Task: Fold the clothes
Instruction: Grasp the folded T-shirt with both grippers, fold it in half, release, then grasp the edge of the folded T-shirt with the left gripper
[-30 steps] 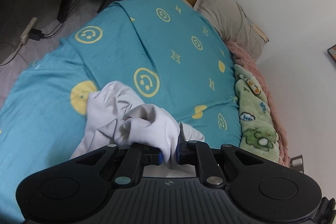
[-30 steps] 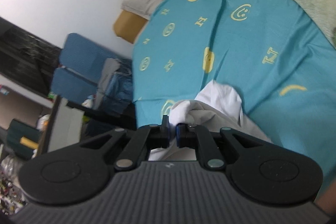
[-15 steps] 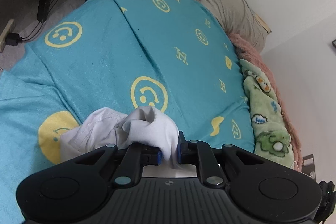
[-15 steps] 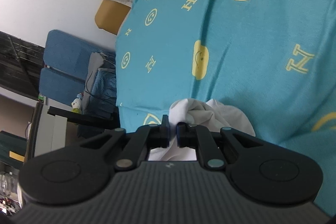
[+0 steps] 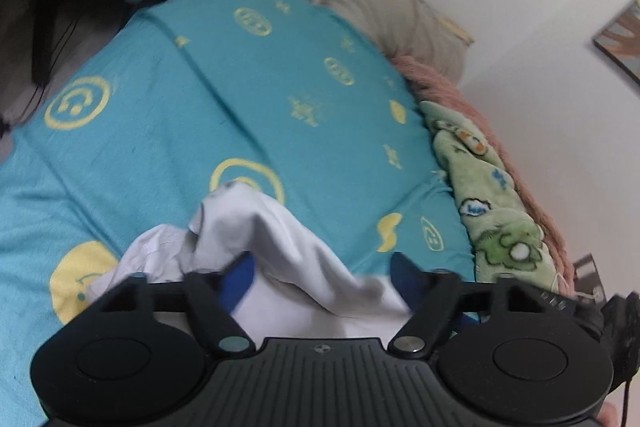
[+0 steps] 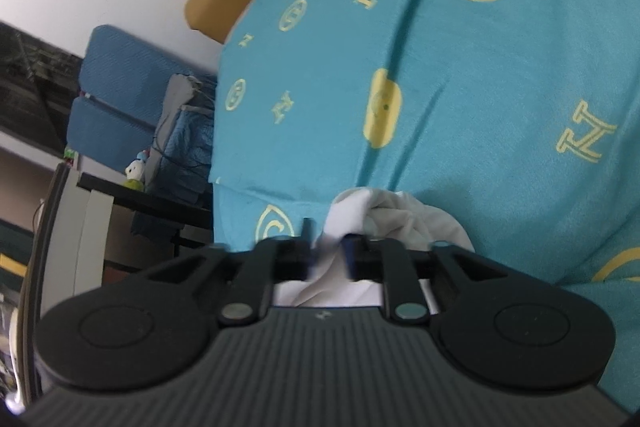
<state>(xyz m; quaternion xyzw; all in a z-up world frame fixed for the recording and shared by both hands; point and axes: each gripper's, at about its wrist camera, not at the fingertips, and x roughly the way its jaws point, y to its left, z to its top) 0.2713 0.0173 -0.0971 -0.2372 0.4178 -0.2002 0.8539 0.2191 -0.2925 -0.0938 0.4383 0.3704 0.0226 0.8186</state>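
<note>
Since half a second ago my left gripper (image 5: 322, 263) has gone from pinched on the white garment (image 5: 280, 247) to spread wide, cloth draped loose between the fingers. Right gripper (image 6: 329, 254) has parted a little; fabric sits in the narrow gap, but blur stops me telling whether it grips.

Garment lies bunched on the teal bedsheet (image 5: 192, 131) at 6 o'clock in both views.

Step, as I judge: release after laying down. Next calls for finding a hem to spread flat.

Sheet is open toward 12 o'clock. Green blanket (image 5: 492, 203) bounds 3 o'clock in the left view, pillow (image 5: 384, 15) at 1; the bed edge drops away at 9 in the right view.
</note>
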